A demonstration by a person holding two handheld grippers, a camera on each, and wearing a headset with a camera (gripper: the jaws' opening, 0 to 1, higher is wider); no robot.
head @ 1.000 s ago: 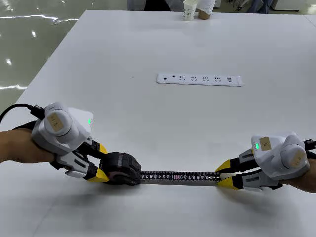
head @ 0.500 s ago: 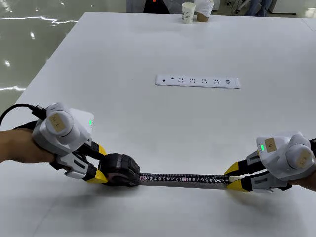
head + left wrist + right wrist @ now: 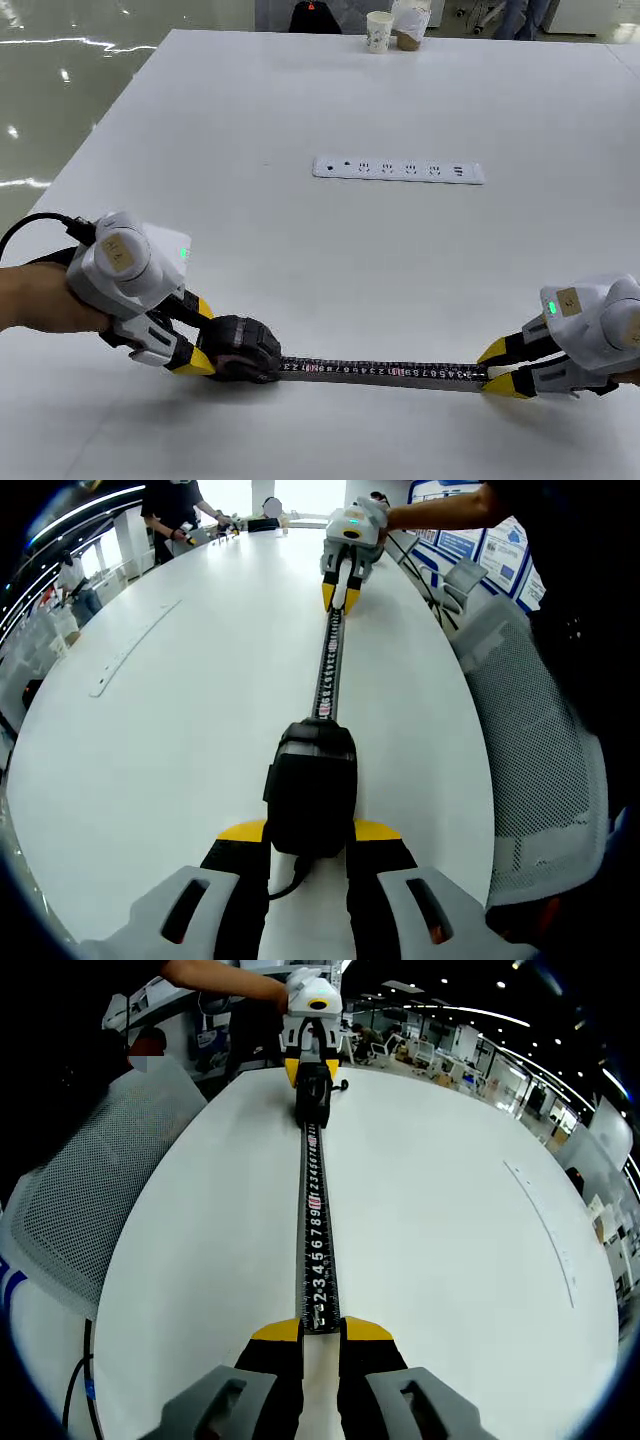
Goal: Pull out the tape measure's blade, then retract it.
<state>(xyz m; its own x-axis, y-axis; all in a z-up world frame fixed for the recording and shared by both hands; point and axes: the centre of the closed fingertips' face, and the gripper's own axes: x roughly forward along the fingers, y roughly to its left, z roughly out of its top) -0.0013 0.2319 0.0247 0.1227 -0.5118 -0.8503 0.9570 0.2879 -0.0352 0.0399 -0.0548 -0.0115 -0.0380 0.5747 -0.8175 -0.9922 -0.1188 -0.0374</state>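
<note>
At the lower left of the head view, the left gripper [image 3: 202, 333] has its yellow-tipped fingers [image 3: 243, 832] closed around the black tape measure case [image 3: 240, 348], one on each side. The case sits on the white bench [image 3: 350, 250]. From it the dark numbered blade [image 3: 385, 371] runs in a straight line along the bottom of the frame, lying low over the bench top.

At the lower right, the right gripper [image 3: 494, 368] pinches the blade's free end between its fingers, which are pressed close together on it. In the right gripper view the blade runs up the middle of the frame, white numerals readable, to the case and the left gripper at the top centre. In the left gripper view the case sits in the lower centre, and the blade runs off to the right gripper in the upper middle.

A long white power strip [image 3: 397, 170] lies flat at the centre of the head view, well apart from the tape. Paper cups [image 3: 379, 31] stand at the far edge, top centre. A grey mesh chair [image 3: 540, 750] shows at the right of the left gripper view.
</note>
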